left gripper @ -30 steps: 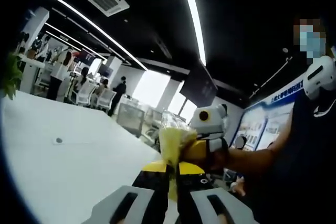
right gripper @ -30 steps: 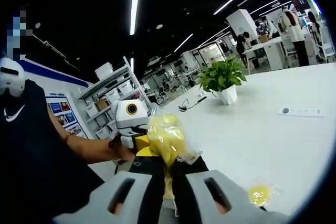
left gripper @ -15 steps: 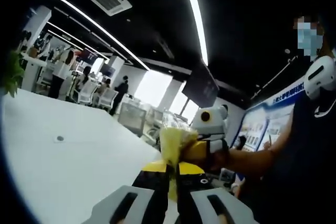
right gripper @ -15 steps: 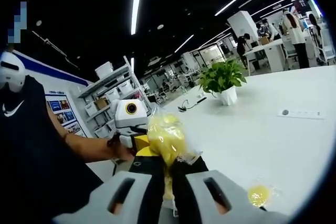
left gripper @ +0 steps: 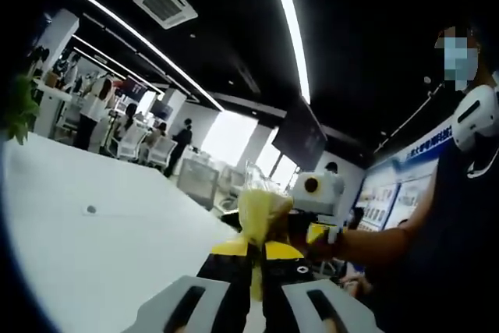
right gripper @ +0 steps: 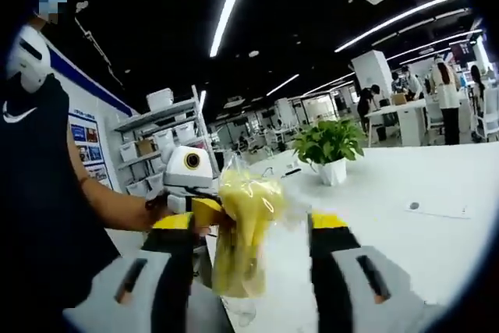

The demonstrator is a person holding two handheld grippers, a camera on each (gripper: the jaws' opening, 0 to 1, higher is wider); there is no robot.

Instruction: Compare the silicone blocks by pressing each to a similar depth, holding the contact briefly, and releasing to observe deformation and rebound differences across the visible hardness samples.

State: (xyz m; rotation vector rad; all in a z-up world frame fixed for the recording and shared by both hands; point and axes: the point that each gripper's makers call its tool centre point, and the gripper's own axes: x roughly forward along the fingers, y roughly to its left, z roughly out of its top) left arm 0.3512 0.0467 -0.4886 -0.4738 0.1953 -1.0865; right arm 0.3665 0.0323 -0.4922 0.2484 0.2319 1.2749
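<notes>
Right gripper view | right gripper (right gripper: 249,228) jaws spread, letting go | bagged yellow silicone block (right gripper: 243,228) between them, raised above white table (right gripper: 437,247) | left gripper (left gripper: 251,259) clamped on bag (left gripper: 261,214), likely steadying it for rebound check

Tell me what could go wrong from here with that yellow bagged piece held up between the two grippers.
1. The right gripper stands open around the yellow bagged piece, so only the left gripper, shut on it, holds it; a weak pinch on loose plastic could let it drop to the white table.
2. Held in the air by its wrap, the piece has no firm backing, so a press here would likely push it aside rather than to a comparable depth.
</notes>
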